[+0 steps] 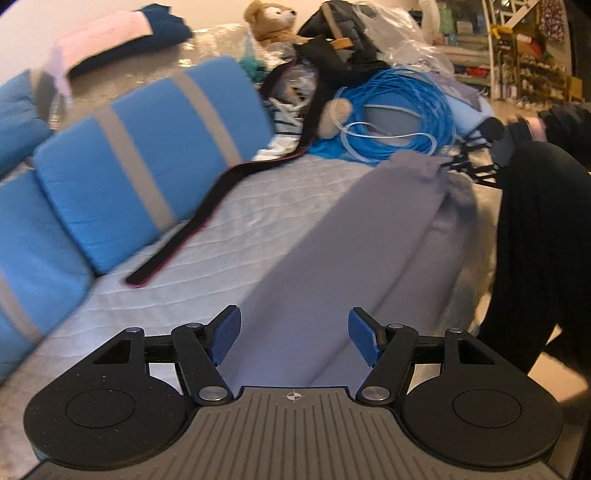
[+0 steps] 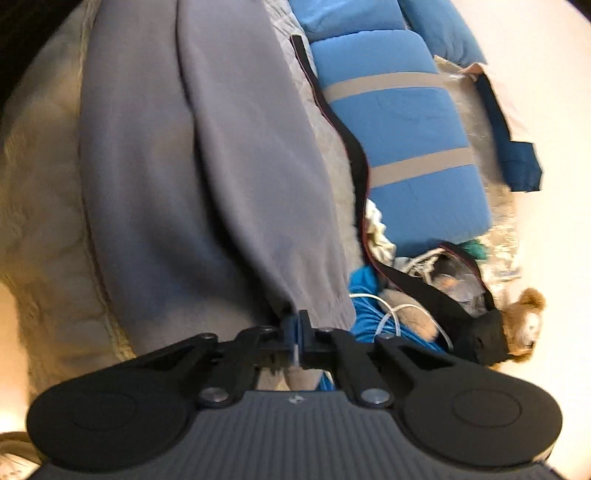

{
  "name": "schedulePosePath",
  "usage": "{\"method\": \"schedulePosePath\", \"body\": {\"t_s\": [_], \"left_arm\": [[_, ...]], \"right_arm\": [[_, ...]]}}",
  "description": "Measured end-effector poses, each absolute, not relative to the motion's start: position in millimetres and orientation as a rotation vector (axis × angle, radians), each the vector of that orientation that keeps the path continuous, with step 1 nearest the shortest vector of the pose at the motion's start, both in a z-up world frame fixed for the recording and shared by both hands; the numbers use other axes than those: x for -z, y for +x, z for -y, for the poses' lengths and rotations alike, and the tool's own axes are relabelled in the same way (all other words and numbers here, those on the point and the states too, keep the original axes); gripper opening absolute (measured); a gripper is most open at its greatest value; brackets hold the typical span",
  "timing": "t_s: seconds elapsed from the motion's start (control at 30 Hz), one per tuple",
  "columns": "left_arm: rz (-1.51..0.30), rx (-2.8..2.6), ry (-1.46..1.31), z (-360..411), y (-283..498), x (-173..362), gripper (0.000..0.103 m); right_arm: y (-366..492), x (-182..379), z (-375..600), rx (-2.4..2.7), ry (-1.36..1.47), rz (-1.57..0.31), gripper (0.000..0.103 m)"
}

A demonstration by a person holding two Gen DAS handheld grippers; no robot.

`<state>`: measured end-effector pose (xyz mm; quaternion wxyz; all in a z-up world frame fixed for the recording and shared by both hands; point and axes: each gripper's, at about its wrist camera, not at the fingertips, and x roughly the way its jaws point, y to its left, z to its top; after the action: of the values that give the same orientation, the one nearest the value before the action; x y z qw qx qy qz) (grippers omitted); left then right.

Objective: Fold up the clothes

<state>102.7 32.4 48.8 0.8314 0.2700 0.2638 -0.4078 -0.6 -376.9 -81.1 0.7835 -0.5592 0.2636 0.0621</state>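
A grey garment (image 1: pixel 351 229) lies in a long folded strip across the quilted bed cover (image 1: pixel 258 221). My left gripper (image 1: pixel 293 326) hovers over its near end, open, with its blue pads (image 1: pixel 223 338) on either side of the cloth and not touching it. In the right wrist view the same grey garment (image 2: pixel 203 166) stretches away from the camera. My right gripper (image 2: pixel 295 323) is shut on the gathered cuff at the garment's other end. The left wrist view shows that far end bunched up beside a black device and a hand (image 1: pixel 517 129).
A blue cushion with grey stripes (image 1: pixel 147 147) lines the left side, and a black strap (image 1: pixel 207 206) lies along it. At the bed's far end sit a coil of blue cable (image 1: pixel 399 110), a teddy bear (image 1: pixel 273 22) and a dark bag (image 1: pixel 343 40). A black-clad leg (image 1: pixel 535 240) stands at the right.
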Motion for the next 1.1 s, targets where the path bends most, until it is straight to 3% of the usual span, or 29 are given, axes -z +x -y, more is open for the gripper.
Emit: {"method": "schedulePosePath", "body": {"t_s": [0.43,0.53,0.6,0.67,0.77,0.9,1.1], "left_arm": [[-0.290,0.647,1.096,89,65,48,0.063],[-0.289,0.579,1.227,97,67,66,0.048],[-0.272,0.557,1.300,97,65,76,0.028],[-0.246,0.531,1.367,95,61,83,0.023],[-0.222,0.529,1.399,92,55,85,0.026],[-0.202,0.551,1.375,99,49,84,0.060],[-0.172,0.571,1.366,118,48,88,0.063]], "right_arm": [[27,-6,388,-0.166,-1.193,-0.523,0.003],[27,-12,387,-0.170,-1.188,-0.518,0.003],[27,-12,386,-0.174,-1.181,-0.518,0.003],[26,-11,386,-0.175,-1.178,-0.520,0.003],[26,-10,387,-0.171,-1.171,-0.521,0.003],[29,-15,388,-0.159,-1.172,-0.508,0.003],[33,-24,387,-0.147,-1.174,-0.490,0.003]]}}
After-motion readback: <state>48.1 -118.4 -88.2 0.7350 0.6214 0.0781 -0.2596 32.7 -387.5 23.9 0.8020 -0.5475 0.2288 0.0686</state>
